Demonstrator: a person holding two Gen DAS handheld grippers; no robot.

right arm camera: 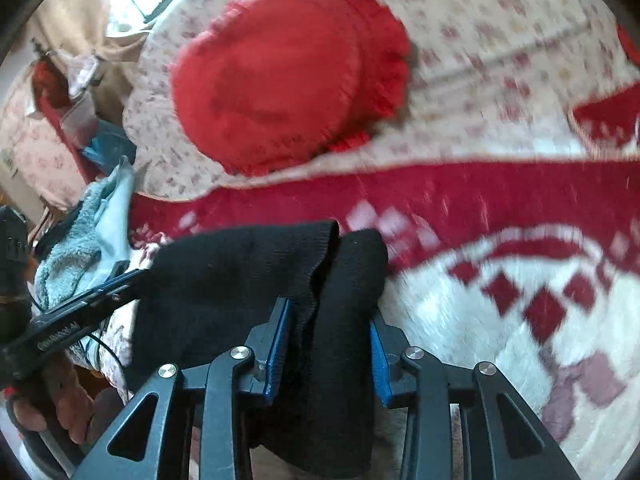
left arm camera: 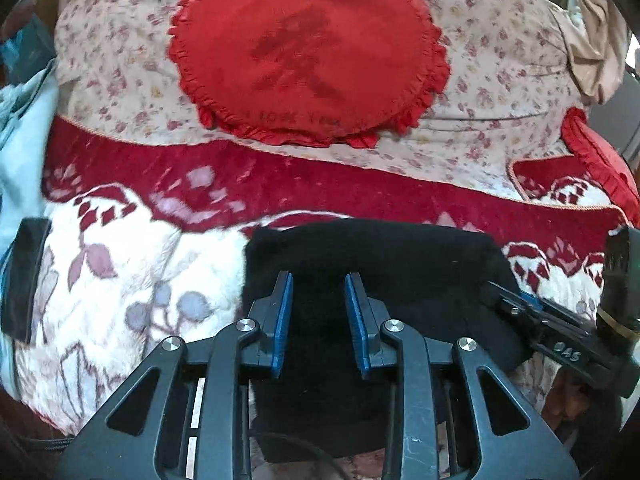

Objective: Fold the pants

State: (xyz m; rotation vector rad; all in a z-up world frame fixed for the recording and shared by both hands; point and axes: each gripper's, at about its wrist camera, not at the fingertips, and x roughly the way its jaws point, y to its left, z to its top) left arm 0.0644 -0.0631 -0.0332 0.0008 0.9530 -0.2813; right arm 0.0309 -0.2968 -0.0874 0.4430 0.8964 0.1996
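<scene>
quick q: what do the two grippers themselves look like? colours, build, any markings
Both match: the left gripper and right gripper have black linkage arms with triangular cutouts, silver round pivot pins, and blue ribbed pads on the fingers. The right gripper's side carries white lettering, seen from the left wrist; a thin black cable trails nearby.

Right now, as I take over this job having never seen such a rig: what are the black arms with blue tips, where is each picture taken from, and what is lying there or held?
No robot here: a person holds a two-finger gripper in each hand, with a camera on each looking along its fingers. In the left wrist view the left gripper is open above the black pants, gripping nothing. In the right wrist view the right gripper has a bunched fold of the pants between its blue pads; whether it pinches tight is unclear. The pants lie on a red and white blanket. Behind it lies a flowered sheet with a red pillow on it.
</scene>
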